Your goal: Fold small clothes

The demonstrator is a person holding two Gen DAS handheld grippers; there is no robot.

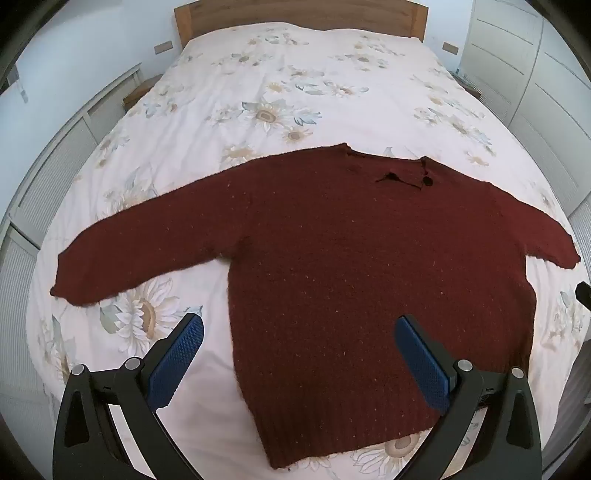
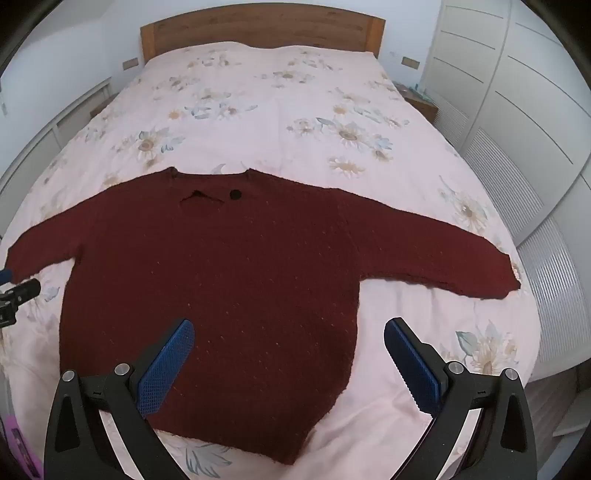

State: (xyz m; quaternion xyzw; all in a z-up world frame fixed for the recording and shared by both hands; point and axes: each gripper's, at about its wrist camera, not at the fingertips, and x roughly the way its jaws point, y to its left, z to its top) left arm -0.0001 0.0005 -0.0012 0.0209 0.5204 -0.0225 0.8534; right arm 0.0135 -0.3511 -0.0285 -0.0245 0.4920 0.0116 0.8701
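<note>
Left gripper [image 1: 299, 325]: the two blue-padded fingers stand wide apart with nothing held between them; it hangs above the near left part of the sweater, and the left edge of the body passes between the fingers.
Right gripper [image 2: 290, 328]: the fingers are also spread wide and hold nothing; it hangs above the near right part of the sweater, and the right edge of the body passes between them.
Sweater [image 1: 332, 251]: a dark red knitted sweater, lying flat on the near half of the bed, the neck toward the far end and the ribbed hem toward the near end.
Sleeves: both are stretched out, the left sleeve [image 1: 122, 254] to the left and the right sleeve [image 2: 443, 254] to the right, each sloping a little toward the near side.
Neck opening [image 2: 210, 171]: it points to the headboard; just below it there is a small slit and a dark round button [image 2: 235, 194].
Bed cover [image 1: 295, 74]: pale pink with a print of sunflowers, smooth, covering the whole bed.
Headboard [image 2: 258, 29]: brown wood, at the far end.
Wardrobe [image 2: 517, 92]: white doors along the right side of the bed.
</note>
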